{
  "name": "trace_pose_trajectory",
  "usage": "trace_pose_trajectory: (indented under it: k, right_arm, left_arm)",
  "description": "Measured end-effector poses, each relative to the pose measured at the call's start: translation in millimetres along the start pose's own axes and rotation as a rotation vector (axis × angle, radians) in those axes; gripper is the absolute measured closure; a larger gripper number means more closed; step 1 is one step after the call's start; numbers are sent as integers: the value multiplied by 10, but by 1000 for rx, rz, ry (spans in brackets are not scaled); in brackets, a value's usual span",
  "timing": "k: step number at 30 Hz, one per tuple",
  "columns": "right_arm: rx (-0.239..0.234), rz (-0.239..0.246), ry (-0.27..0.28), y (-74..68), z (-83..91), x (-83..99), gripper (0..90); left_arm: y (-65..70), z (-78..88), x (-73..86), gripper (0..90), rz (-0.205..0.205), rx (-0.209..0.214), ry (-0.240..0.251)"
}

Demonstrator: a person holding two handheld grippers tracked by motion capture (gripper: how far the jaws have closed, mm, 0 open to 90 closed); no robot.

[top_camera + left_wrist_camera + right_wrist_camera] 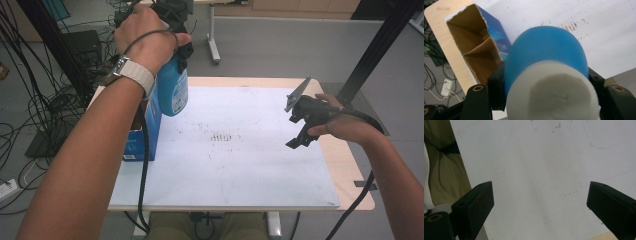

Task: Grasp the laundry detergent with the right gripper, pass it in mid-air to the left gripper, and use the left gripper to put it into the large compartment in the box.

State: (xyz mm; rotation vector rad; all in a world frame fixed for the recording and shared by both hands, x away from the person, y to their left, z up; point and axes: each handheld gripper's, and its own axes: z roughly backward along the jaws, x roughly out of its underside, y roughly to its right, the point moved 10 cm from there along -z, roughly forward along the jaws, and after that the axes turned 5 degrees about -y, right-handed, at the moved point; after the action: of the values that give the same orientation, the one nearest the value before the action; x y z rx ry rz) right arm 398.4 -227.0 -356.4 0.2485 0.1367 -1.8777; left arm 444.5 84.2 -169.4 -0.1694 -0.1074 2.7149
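Blue bottle [173, 90] pinched at white cap end by left gripper [544, 82], jaws clamped on both sides. Bottle held in air, hanging just above and beside open blue carton [146, 130] at bench [345, 165] left edge. Carton compartments seen empty from left gripper view. Right gripper [300, 131] idle over white sheet [240, 165], jaws spread, nothing between. Judged midway: bottle lifted, placement not yet done.
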Motion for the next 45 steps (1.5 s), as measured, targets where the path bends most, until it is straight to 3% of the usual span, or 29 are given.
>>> trace_pose_trajectory:
  k: [4,13,45]
  right_arm:
    - [2,1,4,1,11,-12,73]
    - [-4,-6,0,15,-25,-5,73]
    - [-4,-30,-3,106,-41,11,73]
  left_arm:
    - [-81,-7,14,376,20,-19,1]
    - [-238,-13,34,376,73,-15,4]
    - [-786,50,112,376,197,-41,-16]
